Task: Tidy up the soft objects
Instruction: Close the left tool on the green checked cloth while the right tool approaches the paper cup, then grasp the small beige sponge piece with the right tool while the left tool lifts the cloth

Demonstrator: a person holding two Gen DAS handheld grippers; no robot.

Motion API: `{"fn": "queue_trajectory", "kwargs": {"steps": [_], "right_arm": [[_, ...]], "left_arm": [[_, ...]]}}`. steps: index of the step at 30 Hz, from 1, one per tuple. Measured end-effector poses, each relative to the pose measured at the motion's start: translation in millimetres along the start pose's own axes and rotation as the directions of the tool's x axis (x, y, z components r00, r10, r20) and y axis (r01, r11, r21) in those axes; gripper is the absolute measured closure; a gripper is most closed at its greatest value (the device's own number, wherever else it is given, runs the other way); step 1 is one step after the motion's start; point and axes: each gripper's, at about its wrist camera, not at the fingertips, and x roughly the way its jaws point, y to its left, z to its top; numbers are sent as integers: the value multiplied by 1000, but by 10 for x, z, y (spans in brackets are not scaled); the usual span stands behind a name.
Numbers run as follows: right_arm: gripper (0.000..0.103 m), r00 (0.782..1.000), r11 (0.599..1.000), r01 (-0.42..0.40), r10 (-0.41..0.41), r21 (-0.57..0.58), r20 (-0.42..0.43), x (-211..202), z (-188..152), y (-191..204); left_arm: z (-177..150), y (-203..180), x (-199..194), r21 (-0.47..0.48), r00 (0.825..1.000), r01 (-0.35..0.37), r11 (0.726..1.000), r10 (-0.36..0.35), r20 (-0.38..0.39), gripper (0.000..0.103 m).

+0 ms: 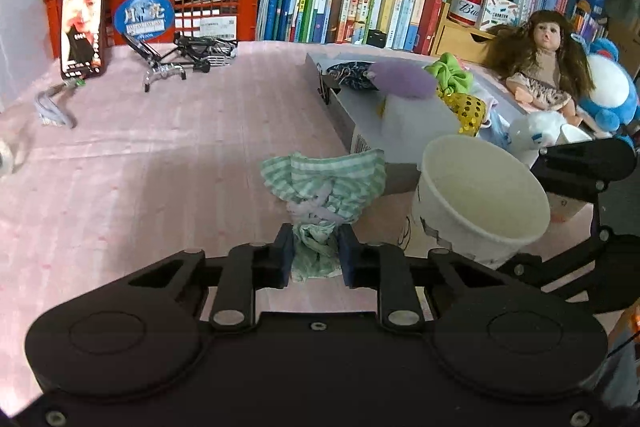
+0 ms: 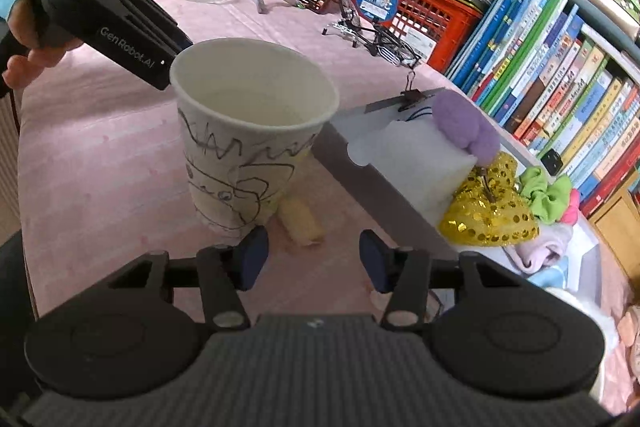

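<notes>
Bare pink tablecloth [image 1: 140, 163] leftward; paper cup [image 1: 480, 199] and grey box [image 1: 348, 111] crowding the right.

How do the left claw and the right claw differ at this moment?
The left claw is shut on the green striped cloth; the right claw stands open with nothing between its pads. The left claw's cloth is beside the paper cup; the right claw points at the pink tablecloth by a small yellow object. Both have blue pads.
</notes>
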Motion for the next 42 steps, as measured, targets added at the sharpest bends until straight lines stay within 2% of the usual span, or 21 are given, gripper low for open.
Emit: {"fn": "queue_trajectory", "kwargs": {"steps": [4, 7, 8, 9, 12, 22, 26, 28, 29, 32, 33, 36, 40, 41, 42], "right_arm": [[37, 1000, 1000, -9, 9, -14, -5, 12, 30, -4], [53, 999, 999, -45, 45, -12, -19, 24, 60, -18], [65, 998, 998, -57, 57, -13, -27, 33, 73, -17], [70, 997, 997, -71, 70, -13, -35, 43, 90, -17], [78, 996, 997, -77, 77, -6, -54, 63, 120, -33], [79, 989, 997, -75, 75, 3, -131, -66, 100, 16], [77, 983, 995, -95, 95, 3, -155, -221, 31, 88], [61, 985, 996, -93, 93, 3, -143, -293, -12, 112], [57, 987, 996, -89, 90, 10, -130, -318, -32, 110], [47, 992, 996, -84, 88, 42, -87, -357, -74, 91], [47, 993, 995, -77, 82, 58, -80, -351, -85, 85], [47, 996, 989, -74, 79, 128, -38, -313, -150, 66], [47, 998, 980, -58, 58, 189, 4, -287, -209, 76], [57, 998, 978, -56, 55, 200, 11, -291, -218, 78], [69, 998, 975, -61, 59, 213, 16, -292, -232, 77]], "left_arm": [[-48, 14, -83, -4, 1000, -3, 1000, 3, 0, 83], [-103, 42, -161, -14, 1000, 1, 1000, -1, -6, 83], [-123, 48, -191, -15, 1000, 4, 1000, -4, -8, 83], [-142, 54, -219, -15, 1000, 5, 1000, -6, -9, 83], [-196, 67, -304, -14, 1000, 9, 1000, -9, -15, 83], [-358, -3, -481, -4, 999, 46, 999, -46, -30, 83], [-431, -71, -571, 5, 998, 63, 998, -62, -24, 79], [-449, -98, -611, 3, 999, 44, 999, -44, -10, 72], [-453, -109, -628, -1, 999, 33, 999, -33, 1, 66], [-431, -112, -640, -41, 999, -4, 999, 6, 38, 63], [-426, -111, -642, -57, 998, -19, 998, 22, 59, 59], [-409, -124, -595, -81, 994, -46, 996, 54, 96, 50], [-394, -155, -426, -89, 995, -51, 995, 58, 75, 51], [-402, -158, -379, -91, 996, -53, 994, 59, 63, 57], [-419, -164, -327, -97, 997, -56, 994, 61, 49, 67]]}}
